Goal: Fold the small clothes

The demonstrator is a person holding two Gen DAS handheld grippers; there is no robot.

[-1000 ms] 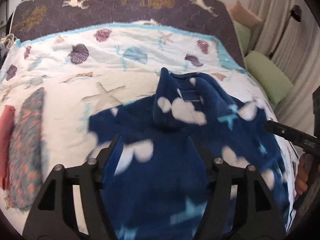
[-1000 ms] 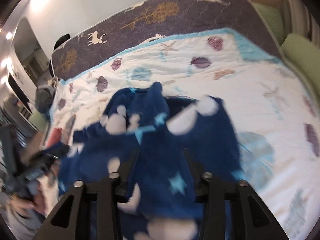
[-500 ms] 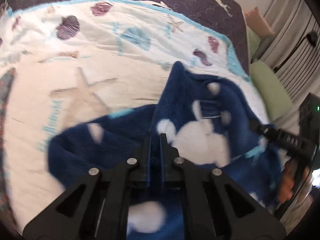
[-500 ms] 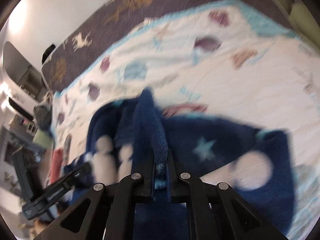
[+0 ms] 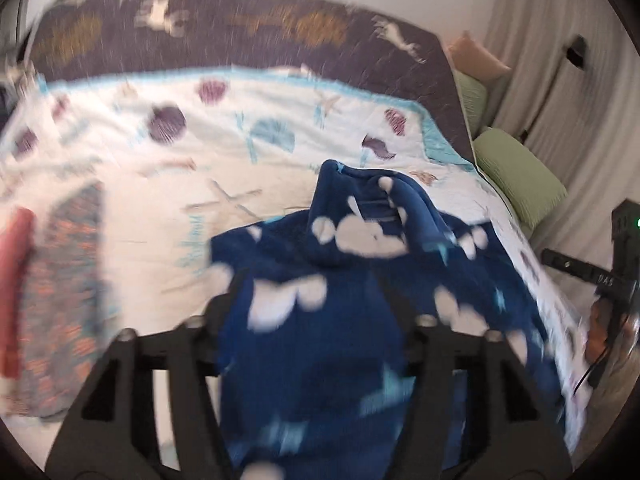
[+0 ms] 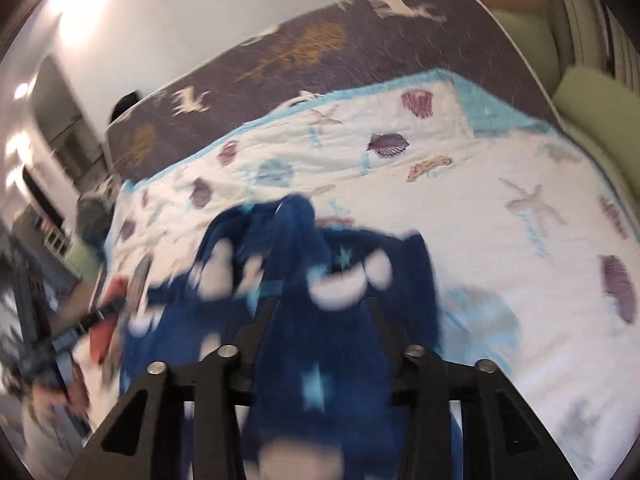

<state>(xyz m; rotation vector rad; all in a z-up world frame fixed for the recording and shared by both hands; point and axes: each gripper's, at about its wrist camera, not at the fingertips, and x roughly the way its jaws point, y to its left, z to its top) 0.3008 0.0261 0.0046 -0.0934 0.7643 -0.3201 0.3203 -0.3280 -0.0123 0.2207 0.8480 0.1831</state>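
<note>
Spread over a bed with a white seashell-and-starfish quilt (image 5: 168,208): a dark blue fleece garment (image 5: 320,360) dotted with white blobs and pale blue stars, its rumpled upper part bunched into a raised fold toward the far side. Directly ahead of the left gripper (image 5: 312,300), jaws spread wide and opening, the blue fleece filling the whole gap between the two black fingers — fabric passing between them and running on past the tips, pads not seen pressing it. Same garment (image 6: 320,360) under the right gripper (image 6: 320,308), jaws at a middling spread and opening, cloth lying between the fingers and heaped just beyond them toward the left of that view; no clear pinch on the fabric, though blur softens the edges. At the left rim of the left view, laid flat on the quilt, a grey cloth with orange specks (image 5: 64,300) and beside it a red cloth (image 5: 16,292), both well apart from the blue garment. Past the quilt, a dark purple cover with deer and tree figures (image 5: 240,28). Off the right side of the bed, green cushions (image 5: 516,176) against a pale curtain (image 5: 560,80). Much motion blur throughout both views.
</note>
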